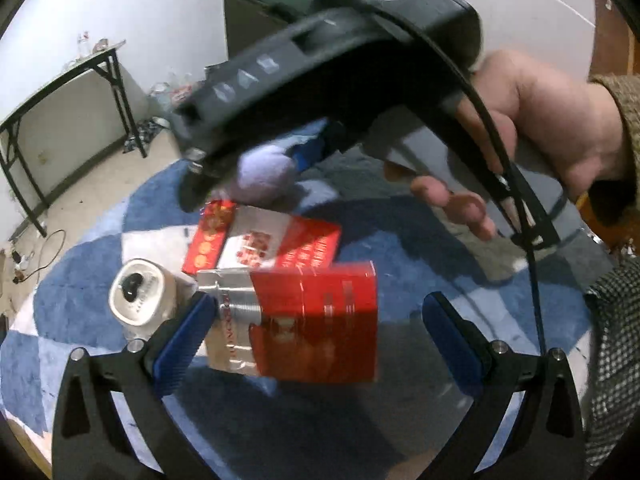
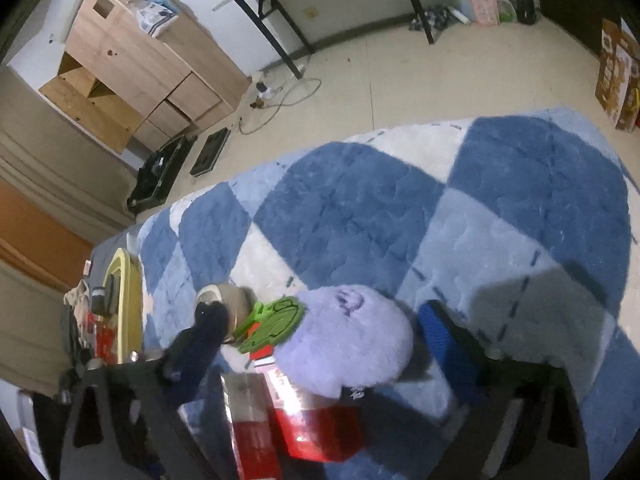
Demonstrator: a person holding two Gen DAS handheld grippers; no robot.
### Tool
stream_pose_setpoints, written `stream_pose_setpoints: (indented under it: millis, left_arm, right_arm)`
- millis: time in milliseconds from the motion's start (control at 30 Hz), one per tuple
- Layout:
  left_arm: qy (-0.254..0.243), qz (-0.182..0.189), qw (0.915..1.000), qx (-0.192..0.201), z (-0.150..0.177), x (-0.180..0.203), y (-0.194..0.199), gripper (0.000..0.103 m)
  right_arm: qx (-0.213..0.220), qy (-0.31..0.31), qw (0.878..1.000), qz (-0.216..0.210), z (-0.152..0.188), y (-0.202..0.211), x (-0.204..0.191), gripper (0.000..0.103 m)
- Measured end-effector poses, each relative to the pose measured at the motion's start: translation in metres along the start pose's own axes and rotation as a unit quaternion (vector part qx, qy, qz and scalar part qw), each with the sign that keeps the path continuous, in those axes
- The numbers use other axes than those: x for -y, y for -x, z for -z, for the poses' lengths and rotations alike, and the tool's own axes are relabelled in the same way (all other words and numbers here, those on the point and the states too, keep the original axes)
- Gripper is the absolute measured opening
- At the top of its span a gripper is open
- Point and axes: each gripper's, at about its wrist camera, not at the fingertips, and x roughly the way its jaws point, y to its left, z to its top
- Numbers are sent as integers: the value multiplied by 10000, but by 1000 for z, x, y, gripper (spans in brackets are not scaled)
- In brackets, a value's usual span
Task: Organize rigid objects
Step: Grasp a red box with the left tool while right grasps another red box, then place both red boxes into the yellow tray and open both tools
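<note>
Left gripper (image 1: pixel 320 320) open around red box (image 1: pixel 320 320) on rug (image 1: pixel 80 304).

Blue-and-white diamond-patterned plush rug (image 2: pixel 360 208) carrying a small cluster of things.
On it lie a flat red-and-white printed carton (image 1: pixel 276 244), a red-and-silver box (image 1: pixel 316 320) in front of it, a silver drink can (image 1: pixel 140 298) just beside that, and a fluffy lilac plush toy (image 2: pixel 348 340).

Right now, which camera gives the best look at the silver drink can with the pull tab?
The left wrist view. There the silver drink can shows its whole top and pull tab, standing on the blue and white checked rug beside the red and silver box. The right wrist view shows only part of it, blurred, behind a tool finger.
</note>
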Motion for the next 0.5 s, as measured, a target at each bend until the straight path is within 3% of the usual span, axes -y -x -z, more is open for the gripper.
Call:
stream_pose_setpoints:
  millis: [100, 200, 300, 367, 433, 500]
  left_arm:
    - [280, -81, 9996, -1, 0, -9, 1, 102]
    - [832, -30, 9965, 62, 0, -24, 4, 94]
    - [1183, 63, 9929, 103, 0, -37, 9, 80]
    - [1385, 151, 9902, 57, 4, -45, 10, 64]
    - [1488, 161, 9887, -28, 7, -49, 10, 42]
    - [1564, 54, 9877, -36, 12, -53, 13, 38]
  right_arm:
    - [86, -84, 9999, -100, 1, 3, 9, 69]
    - [124, -150, 9997, -157, 4, 4, 19, 51]
    - [167, -175, 9994, -228, 7, 10, 25, 48]
    - [191, -61, 9996, -175, 9, 15, 24, 48]
    - [266, 55, 9995, -148, 11, 22, 22, 47]
    - [346, 143, 9992, -116, 12, 25, 20, 46]
